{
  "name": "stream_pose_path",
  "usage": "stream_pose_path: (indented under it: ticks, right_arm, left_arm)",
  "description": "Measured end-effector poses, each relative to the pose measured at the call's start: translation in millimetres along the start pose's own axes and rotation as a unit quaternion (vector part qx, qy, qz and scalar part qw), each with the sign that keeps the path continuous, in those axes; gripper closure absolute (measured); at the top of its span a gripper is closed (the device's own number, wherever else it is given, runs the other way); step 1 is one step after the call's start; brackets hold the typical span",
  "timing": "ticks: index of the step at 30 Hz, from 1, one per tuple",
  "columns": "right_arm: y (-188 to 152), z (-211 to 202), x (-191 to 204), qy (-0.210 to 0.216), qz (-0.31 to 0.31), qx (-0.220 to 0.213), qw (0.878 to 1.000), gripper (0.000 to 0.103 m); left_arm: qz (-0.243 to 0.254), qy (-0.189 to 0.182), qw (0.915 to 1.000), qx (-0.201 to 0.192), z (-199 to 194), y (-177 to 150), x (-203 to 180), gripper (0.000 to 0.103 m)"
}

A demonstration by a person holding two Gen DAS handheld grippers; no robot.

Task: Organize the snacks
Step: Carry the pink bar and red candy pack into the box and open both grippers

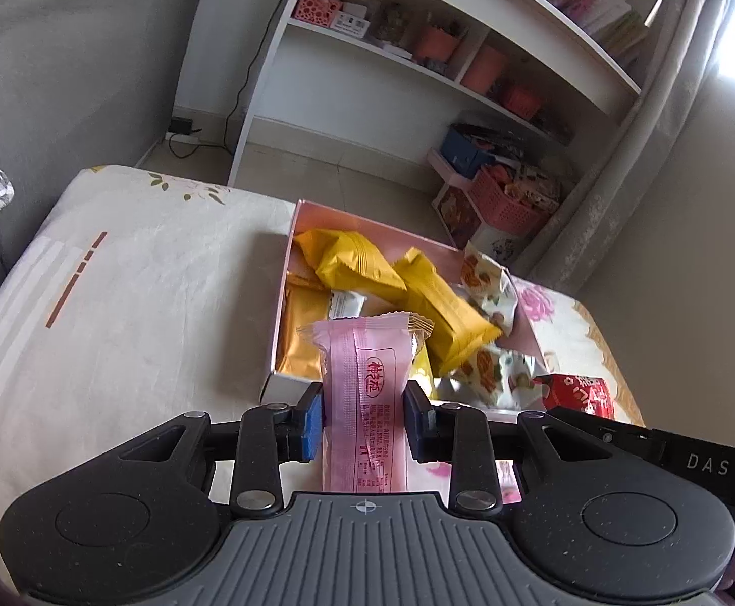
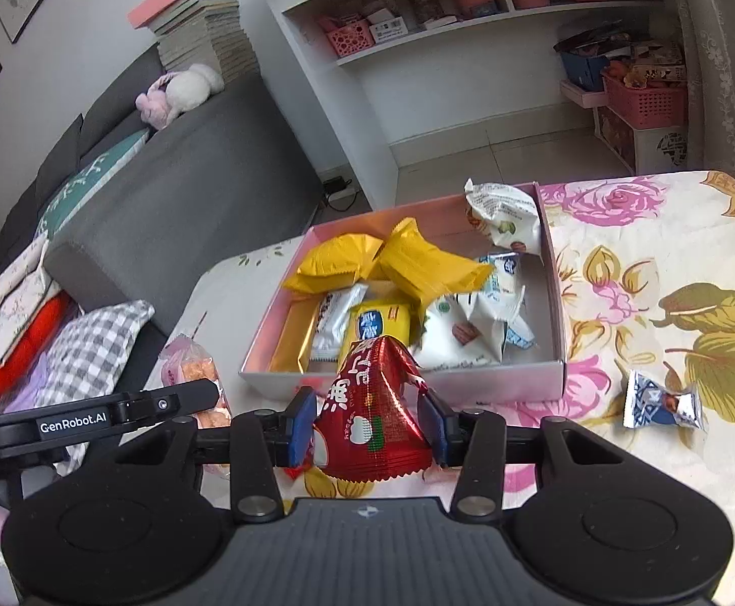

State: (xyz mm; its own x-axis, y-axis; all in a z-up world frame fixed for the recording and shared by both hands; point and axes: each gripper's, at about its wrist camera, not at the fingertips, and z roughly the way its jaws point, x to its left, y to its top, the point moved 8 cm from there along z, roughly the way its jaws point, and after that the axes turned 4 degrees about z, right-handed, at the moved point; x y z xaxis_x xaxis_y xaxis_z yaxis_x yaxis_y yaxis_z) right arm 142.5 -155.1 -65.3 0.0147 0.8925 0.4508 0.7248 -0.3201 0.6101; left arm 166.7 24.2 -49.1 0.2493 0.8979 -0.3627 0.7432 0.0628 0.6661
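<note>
Right now, left gripper [image 1: 365, 416]: fingers clamped on one pink snack packet [image 1: 362, 394], held upright just short of the box's near wall.
Right gripper [image 2: 365, 421]: fingers clamped on one red snack packet [image 2: 372, 414], at the box's 6 o'clock edge.
Box [image 2: 554, 252]: one open pink tray on the flowered tablecloth [image 2: 670, 262].
Yellow packets [image 2: 428, 262]: two large ones piled toward 12 o'clock inside the box.
White packets [image 2: 504, 217]: several crumpled ones inside, toward 3 o'clock; exact count unclear.
Loose candy [image 2: 663, 401]: one blue-and-white wrapper on the cloth at 4 o'clock, apart from the box.
</note>
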Motion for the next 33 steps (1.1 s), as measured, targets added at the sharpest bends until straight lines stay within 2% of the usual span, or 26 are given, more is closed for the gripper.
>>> stream_pose_path:
  ticks: [8, 13, 19, 27, 31, 33]
  right_arm:
    - [31.4, 26.5, 1.1, 0.007, 0.03, -0.028, 0.999, 0.065]
    - [39.0, 46.8, 5.0, 0.023, 0.053, -0.027, 0.998, 0.065]
    - [38.2, 67.9, 2.5, 0.007, 0.063, -0.023, 0.998, 0.065]
    - [38.1, 75.9, -2.0, -0.017, 0.04, -0.02, 0.999, 0.065]
    - [39.9, 74.0, -3.6, -0.015, 0.039, -0.021, 0.999, 0.059]
    - [41.1, 71.9, -3.9, -0.01, 0.037, -0.024, 0.999, 0.049]
  left_arm:
    - [-0.021, 0.024, 0.9992, -0.024, 34.4, 29.0, -2.3, 0.074]
    - [-0.035, 0.037, 0.9984, -0.025, 57.3, 35.7, -2.7, 0.074]
    - [-0.031, 0.06, 0.9977, -0.014, 78.9, 33.3, -3.0, 0.074]
    - [-0.028, 0.073, 0.997, -0.002, 92.6, 28.6, 3.3, 0.073]
    - [-0.018, 0.076, 0.9969, -0.004, 92.0, 28.7, 3.4, 0.071]
    - [-0.013, 0.079, 0.9968, -0.002, 91.4, 28.2, 3.4, 0.069]
